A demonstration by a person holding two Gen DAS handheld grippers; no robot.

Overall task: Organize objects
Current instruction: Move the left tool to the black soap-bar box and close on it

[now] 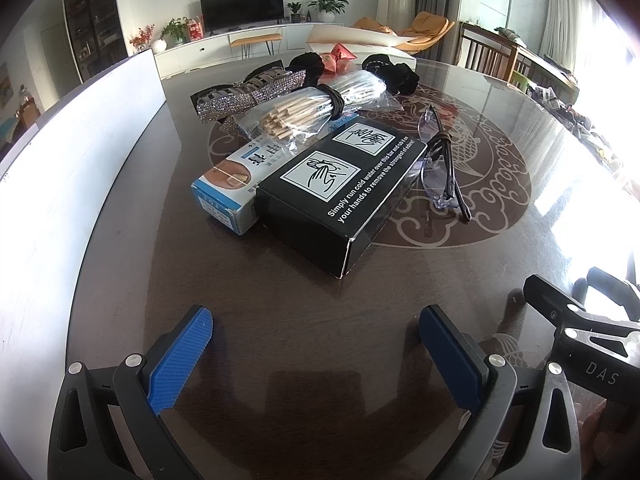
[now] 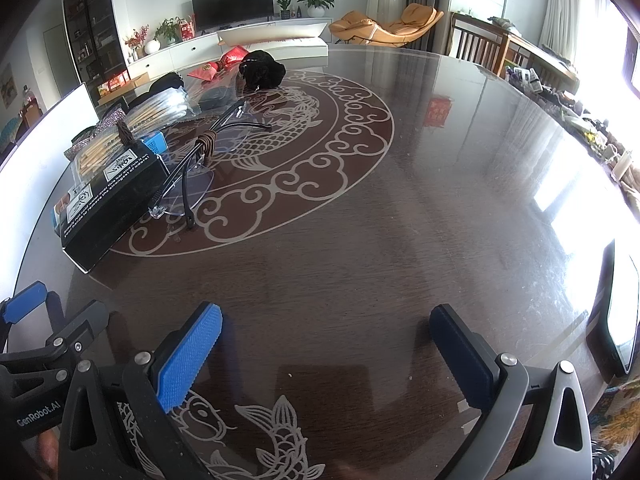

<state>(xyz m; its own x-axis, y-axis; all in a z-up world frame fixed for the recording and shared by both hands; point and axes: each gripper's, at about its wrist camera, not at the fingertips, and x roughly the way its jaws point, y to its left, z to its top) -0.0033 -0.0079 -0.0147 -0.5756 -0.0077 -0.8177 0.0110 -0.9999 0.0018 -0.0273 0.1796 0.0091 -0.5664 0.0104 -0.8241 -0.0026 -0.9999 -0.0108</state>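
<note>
A dark, glossy round table with a pale carp-and-cloud pattern is filling both views. The landmark is a black box with white printed instructions, lying flat near the table's middle.

The left gripper is hovering on the near side of the black box, its blue-padded fingers spread wide apart and holding nothing. The right gripper is hovering over bare table, well to the right of the black box, its fingers likewise spread apart and empty.

Touching the black box's left side, a blue and white carton is lying flat. Just behind the box, a clear bag of pale wooden sticks is resting, bound with a dark band. Behind that, a rhinestone hair clip is sitting. To the right of the box, folded eyeglasses are lying, leaning against its edge. Farther behind the box, black fabric items and a red packet are resting. A white board is standing upright, well to the left of the box.
</note>
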